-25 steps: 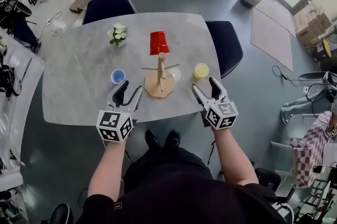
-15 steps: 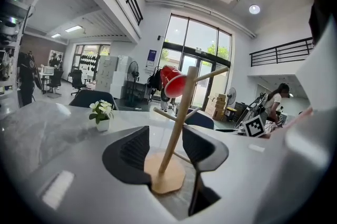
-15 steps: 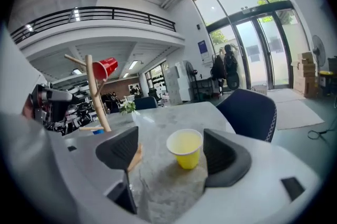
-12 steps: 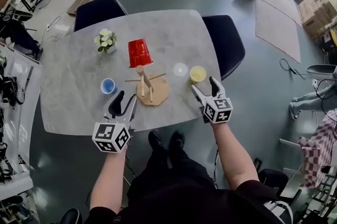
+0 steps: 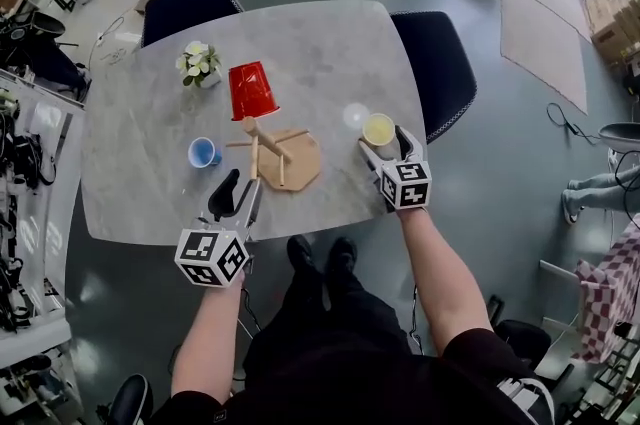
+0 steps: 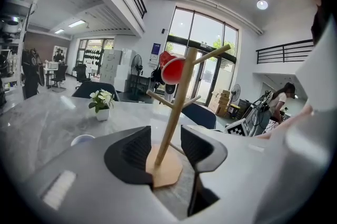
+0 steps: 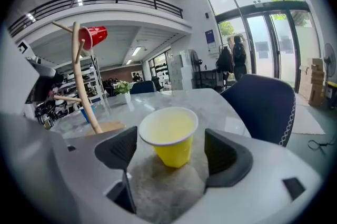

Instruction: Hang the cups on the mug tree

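Observation:
The wooden mug tree [image 5: 270, 151] stands mid-table with a red cup [image 5: 250, 90] upside down on its top peg. A blue cup [image 5: 203, 152] sits upright to its left. At the table's right edge the yellow cup [image 5: 378, 129] stands upright between the jaws of my right gripper [image 5: 386, 149]. In the right gripper view the pads flank the yellow cup [image 7: 169, 138] with gaps on both sides, and the jaws are opening. My left gripper [image 5: 236, 201] hovers at the front edge, short of the tree; its jaws are closing on nothing, and the mug tree [image 6: 176, 112] shows beyond the gap.
A small pot of white flowers [image 5: 200, 65] stands at the back left of the grey table [image 5: 140, 143]. A pale round thing [image 5: 355, 116] lies left of the yellow cup. Dark chairs [image 5: 190, 8] [image 5: 432, 63] stand at the far side and the right.
My right gripper has moved forward so that the yellow cup now stands between its wider jaws. My left gripper has stayed near the front edge with its jaws slightly narrower.

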`<state>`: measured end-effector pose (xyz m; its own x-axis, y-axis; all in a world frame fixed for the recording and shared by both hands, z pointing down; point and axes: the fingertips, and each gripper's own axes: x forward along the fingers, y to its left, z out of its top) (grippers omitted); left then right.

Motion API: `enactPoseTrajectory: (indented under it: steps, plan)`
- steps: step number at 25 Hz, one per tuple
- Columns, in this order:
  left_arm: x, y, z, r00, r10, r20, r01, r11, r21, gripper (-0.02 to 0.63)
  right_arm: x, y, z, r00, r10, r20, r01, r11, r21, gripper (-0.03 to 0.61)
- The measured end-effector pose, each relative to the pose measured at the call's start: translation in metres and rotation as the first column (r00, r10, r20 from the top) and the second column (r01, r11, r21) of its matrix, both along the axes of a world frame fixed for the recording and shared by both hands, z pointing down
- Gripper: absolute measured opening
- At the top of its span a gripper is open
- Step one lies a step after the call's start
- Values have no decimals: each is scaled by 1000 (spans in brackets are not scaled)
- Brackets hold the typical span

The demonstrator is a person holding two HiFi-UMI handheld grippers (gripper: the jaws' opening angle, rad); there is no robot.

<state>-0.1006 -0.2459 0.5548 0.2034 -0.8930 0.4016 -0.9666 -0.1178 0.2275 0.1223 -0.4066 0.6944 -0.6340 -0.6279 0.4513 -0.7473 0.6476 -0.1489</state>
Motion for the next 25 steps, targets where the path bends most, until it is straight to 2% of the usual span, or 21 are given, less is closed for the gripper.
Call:
enactPoseTrajectory:
  steps: [4,7,8,9,11,18,22,25]
  plan:
    - [-2,2,-2,1000,-5,21,5,1000,-6,179,-12,-4,9,998,-42,-38,42,999,0,360]
    - [-2,4,-3,999,-13,32,13,1000,-15,169,-12,-9,11,996,-39,-81,41,999,19,359]
    - [-1,5,-3,999,-15,36,16,1000,-16,164,-10,-9,10,995,-35,-89,37,999,26,354]
    - [0,7,-5,999,-18,41,19,1000,-17,161,-8,-9,8,995,-33,-90,36,999,31,320]
    - [3,10,-9,999,-23,49,24,1000,-15,157,-7,-7,1,996,-41,-80,44,998,38,311]
    - [0,19,-27,996,-24,87,25,1000,-5,145,-14,6,-64,995,-100,-23,102,990,101,304]
    - [-7,28,-31,996,-27,84,27,1000,4,140,-30,37,-104,987,-162,9,159,978,135,304]
    - [-17,33,-31,994,-21,110,20,1000,4,138,-43,61,-124,982,-189,24,183,972,147,304]
